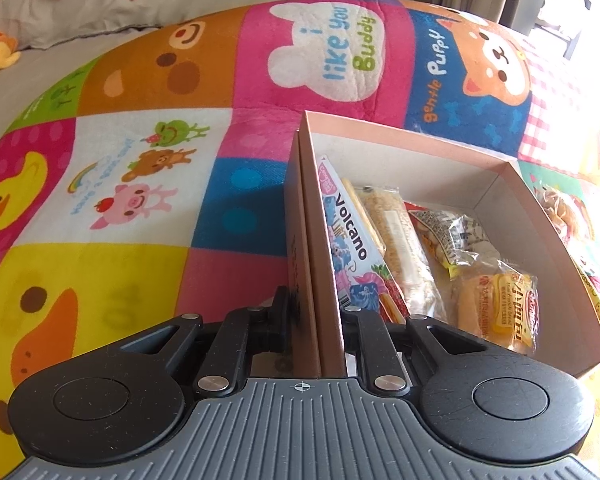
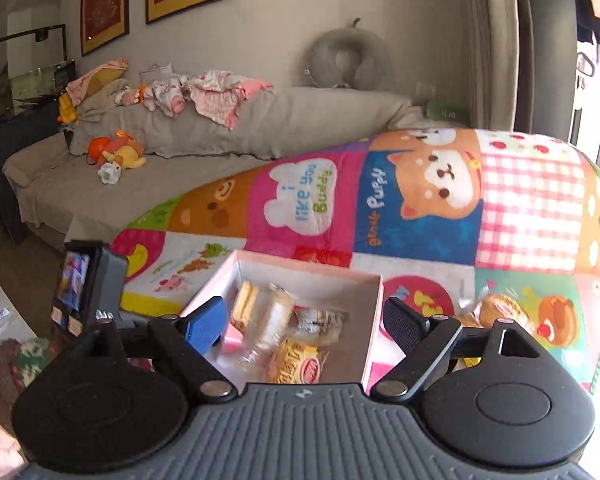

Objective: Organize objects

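Observation:
A pinkish cardboard box (image 1: 400, 148) lies on a colourful cartoon blanket (image 1: 140, 168). My left gripper (image 1: 320, 312) is shut on the box's left wall, one finger on each side. Inside the box lie a Volcano snack box (image 1: 352, 236), a sesame bar (image 1: 396, 240), a peanut packet (image 1: 448, 236) and a yellow bread packet (image 1: 500, 312). In the right wrist view my right gripper (image 2: 304, 326) hangs open above the box (image 2: 312, 276) with nothing between its blue and black pads. The yellow packet (image 2: 296, 364) shows below it.
A wrapped bun (image 2: 496, 312) lies on the blanket (image 2: 420, 208) just right of the box. A black device with a small screen (image 2: 88, 280) stands at the box's left side. Behind is a grey sofa (image 2: 172, 172) with soft toys and baby clothes.

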Demonstrator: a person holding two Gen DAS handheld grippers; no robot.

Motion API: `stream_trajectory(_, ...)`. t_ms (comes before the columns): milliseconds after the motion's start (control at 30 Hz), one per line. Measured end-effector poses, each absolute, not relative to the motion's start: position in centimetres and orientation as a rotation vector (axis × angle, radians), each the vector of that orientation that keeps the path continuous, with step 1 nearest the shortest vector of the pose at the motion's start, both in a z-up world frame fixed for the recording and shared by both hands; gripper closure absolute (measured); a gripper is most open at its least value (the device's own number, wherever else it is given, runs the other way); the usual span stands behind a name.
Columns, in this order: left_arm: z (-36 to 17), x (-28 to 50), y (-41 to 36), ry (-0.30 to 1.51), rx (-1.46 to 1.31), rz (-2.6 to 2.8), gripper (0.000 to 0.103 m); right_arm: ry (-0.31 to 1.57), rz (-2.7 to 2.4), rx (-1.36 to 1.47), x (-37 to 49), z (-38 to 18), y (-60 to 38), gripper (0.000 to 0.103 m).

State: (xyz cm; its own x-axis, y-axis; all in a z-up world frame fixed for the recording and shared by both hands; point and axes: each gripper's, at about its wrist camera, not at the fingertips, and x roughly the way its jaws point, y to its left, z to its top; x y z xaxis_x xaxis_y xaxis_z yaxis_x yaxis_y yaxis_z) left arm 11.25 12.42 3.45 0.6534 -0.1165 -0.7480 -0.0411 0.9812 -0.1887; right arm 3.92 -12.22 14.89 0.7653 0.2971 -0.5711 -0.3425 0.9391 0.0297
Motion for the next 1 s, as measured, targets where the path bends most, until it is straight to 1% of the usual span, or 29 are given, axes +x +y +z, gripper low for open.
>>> stream_trajectory(267, 3.5, 11.1, 12.5, 0.859, -0.208, -0.034, 0.086, 0.704, 0.15, -0.071, 2.2, 9.6, -18.4, 0.017)
stream_trajectory(467, 3.5, 11.0, 12.1, 0.859, -0.188, -0.024, 0.086, 0.757, -0.017, -0.017, 4.2, 6.4, -23.2, 0.017)
stream_trajectory(667, 3.6, 11.2, 11.9, 0.867, -0.177, -0.018, 0.086, 0.79, -0.052, 0.031, 7.0, 3.5, -24.9, 0.017)
stream_trajectory(767, 3.7, 11.2, 11.8, 0.87, -0.164, -0.019, 0.086, 0.76, -0.016, 0.023, 9.1, 3.9, -25.0, 0.017)
stream_trajectory(900, 3.7, 11.2, 12.0, 0.875, -0.176, -0.018, 0.086, 0.701, -0.011, 0.023, 13.6, 5.6, -26.1, 0.017)
stream_trajectory(1000, 3.7, 11.2, 11.8, 0.875, -0.176, -0.011, 0.086, 0.673, -0.039, 0.02, 17.7, 6.5, -26.5, 0.014)
